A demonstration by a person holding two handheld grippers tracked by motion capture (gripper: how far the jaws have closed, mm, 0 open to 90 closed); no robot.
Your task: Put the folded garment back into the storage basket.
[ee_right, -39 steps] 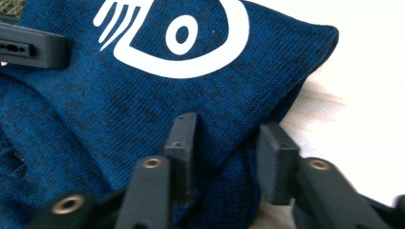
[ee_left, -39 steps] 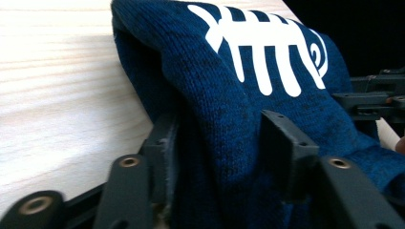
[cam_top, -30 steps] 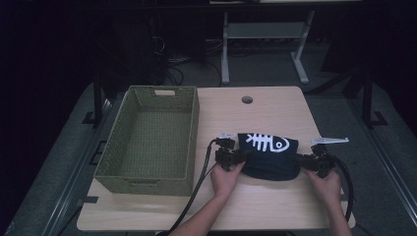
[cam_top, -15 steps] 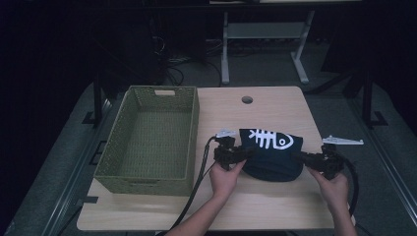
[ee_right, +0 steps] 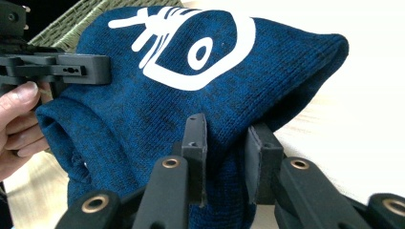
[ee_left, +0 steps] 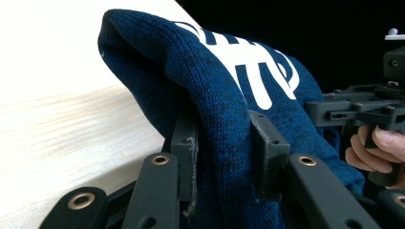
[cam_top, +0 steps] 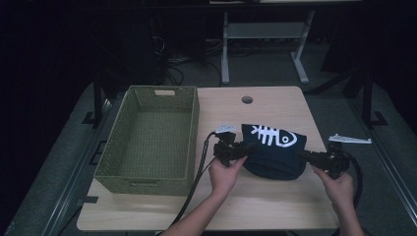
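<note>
Holding the folded navy sweater [cam_top: 273, 153] between your two grippers, you have it just off the table [cam_top: 275, 206], right of centre. Your left gripper [cam_top: 235, 151] bites its edge at 9 o'clock, and in the left gripper view the jaws are clamped on a thick fold of the blue knit [ee_left: 224, 143], cloth bulging between the pads. Your right gripper [cam_top: 311, 157] takes the opposite edge at 3 o'clock; in the right gripper view its jaws pinch another fold of the same sweater [ee_right: 224, 138] with cloth packed between them. The white fish-skeleton print [cam_top: 273, 136] faces up on the part of the sweater towards 12 o'clock. Your left hand [cam_top: 223, 174] and right hand [cam_top: 339, 184] sit at 6 o'clock of their grippers, cables trailing back towards you. At 9 o'clock of the sweater, well apart from it, stands the green woven basket [cam_top: 147, 174], long side running towards 12 o'clock. A round hole [cam_top: 247, 100] marks the table at 12 o'clock of the sweater.
</note>
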